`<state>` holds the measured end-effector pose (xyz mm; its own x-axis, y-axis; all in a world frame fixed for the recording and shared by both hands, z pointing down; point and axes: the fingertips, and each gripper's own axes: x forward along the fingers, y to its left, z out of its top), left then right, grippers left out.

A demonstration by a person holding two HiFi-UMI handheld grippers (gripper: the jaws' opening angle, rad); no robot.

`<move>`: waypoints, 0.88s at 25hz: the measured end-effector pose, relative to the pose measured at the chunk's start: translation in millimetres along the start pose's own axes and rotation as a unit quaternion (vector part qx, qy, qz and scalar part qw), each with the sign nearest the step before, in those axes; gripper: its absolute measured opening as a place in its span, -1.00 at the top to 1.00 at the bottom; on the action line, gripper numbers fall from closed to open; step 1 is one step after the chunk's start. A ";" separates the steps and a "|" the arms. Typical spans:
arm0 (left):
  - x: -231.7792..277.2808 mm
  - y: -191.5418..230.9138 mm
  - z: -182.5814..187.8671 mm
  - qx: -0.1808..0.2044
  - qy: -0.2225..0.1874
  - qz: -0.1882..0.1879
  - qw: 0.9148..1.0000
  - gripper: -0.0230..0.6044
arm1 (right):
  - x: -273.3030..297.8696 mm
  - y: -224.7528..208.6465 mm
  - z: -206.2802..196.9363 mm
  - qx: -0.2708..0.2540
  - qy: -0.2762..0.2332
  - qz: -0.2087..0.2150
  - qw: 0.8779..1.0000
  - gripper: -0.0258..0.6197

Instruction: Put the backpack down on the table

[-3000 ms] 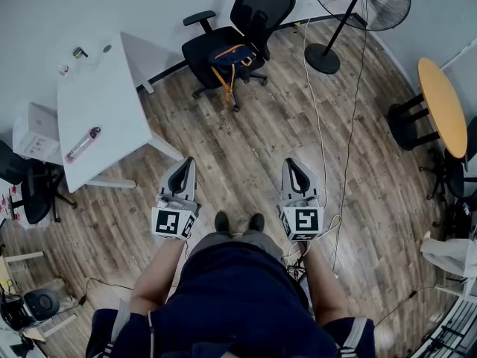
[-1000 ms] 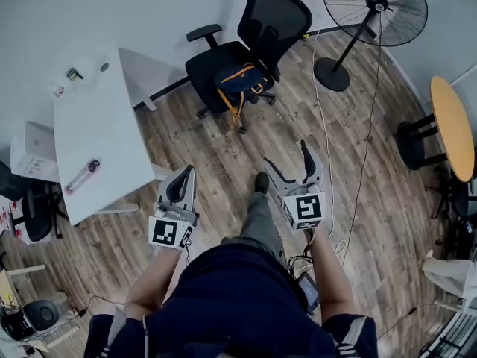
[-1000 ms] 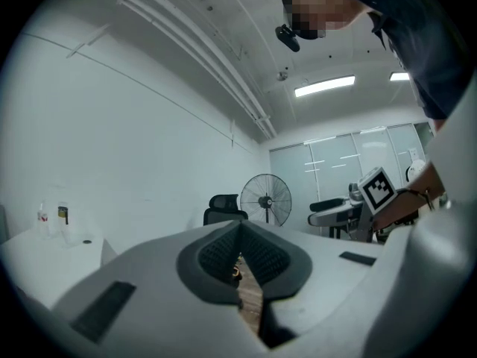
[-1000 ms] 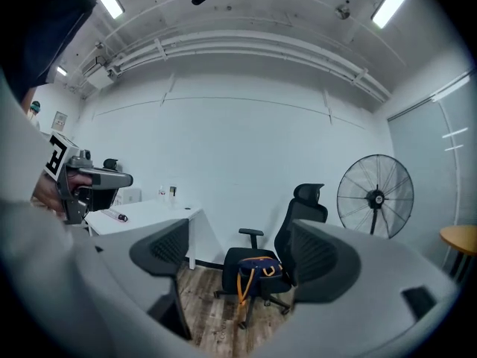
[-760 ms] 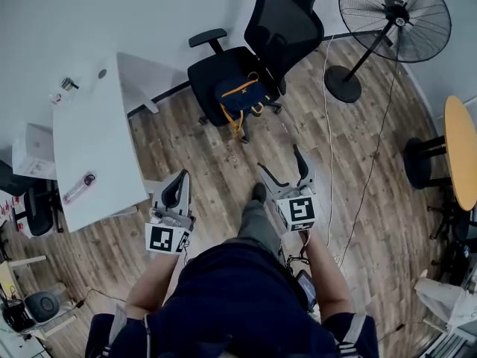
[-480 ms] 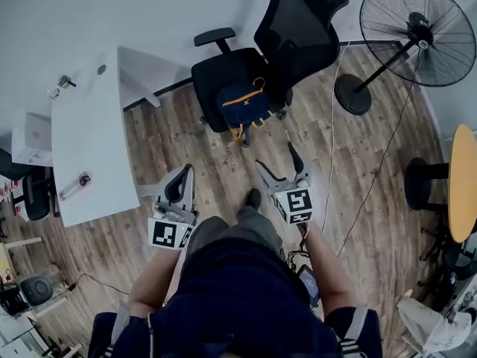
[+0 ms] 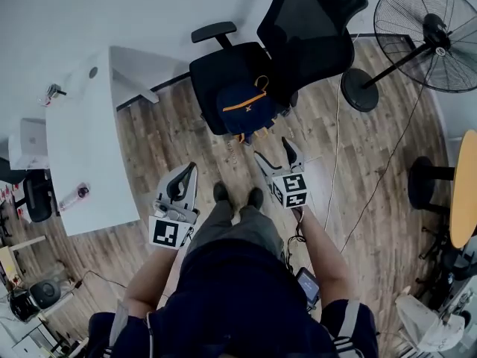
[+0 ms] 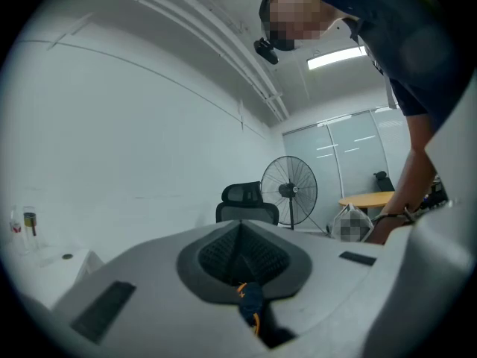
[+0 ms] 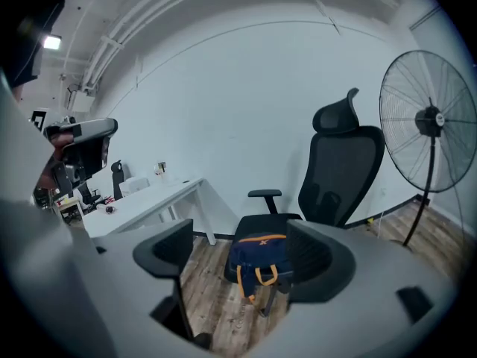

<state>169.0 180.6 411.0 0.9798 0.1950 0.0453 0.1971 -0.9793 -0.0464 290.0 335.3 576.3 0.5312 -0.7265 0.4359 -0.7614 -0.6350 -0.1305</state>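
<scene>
Backpack (image 7: pixel 248 109), handle toward chair (image 7: pixel 313 28) backrest; left jaws closed, right jaws apart, narrowing, empty.

Room with a white wall (image 7: pixel 112 6), a wood-plank floor (image 7: pixel 186 136), a long white table (image 7: pixel 78 140) at left, a black office chair (image 7: pixel 313 21) by the wall, a standing fan (image 7: pixel 428 36) beside it, and a round yellow table (image 7: pixel 469 185) at right.

Navy backpack (image 7: pixel 248 110) with orange trim and straps: rests on the seat of a black office chair (image 7: pixel 212 80), upper centre of the head view, orange straps dangling over the seat's front edge. White table (image 7: pixel 82 148): long, at far left, well apart from the backpack.
</scene>
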 end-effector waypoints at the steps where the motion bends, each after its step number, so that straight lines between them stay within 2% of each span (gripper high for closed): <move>1: 5.1 2.9 -3.4 -0.005 0.004 -0.005 1.000 0.92 | 8.3 -4.4 -6.7 0.008 0.008 -0.003 1.000 -0.30; 9: 29.2 19.6 -25.5 -0.003 0.026 -0.026 0.999 0.92 | 66.3 -35.6 -65.2 0.082 0.061 -0.013 0.995 -0.21; 22: 48.9 26.7 -57.8 0.005 0.053 -0.033 0.998 0.92 | 116.2 -61.2 -139.5 0.113 0.122 0.001 0.986 -0.06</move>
<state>220.1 160.9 469.6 0.9557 0.2508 0.1538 0.2611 -0.9640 -0.0503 346.5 326.4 759.2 0.4036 -0.6597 0.6339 -0.6452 -0.6965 -0.3140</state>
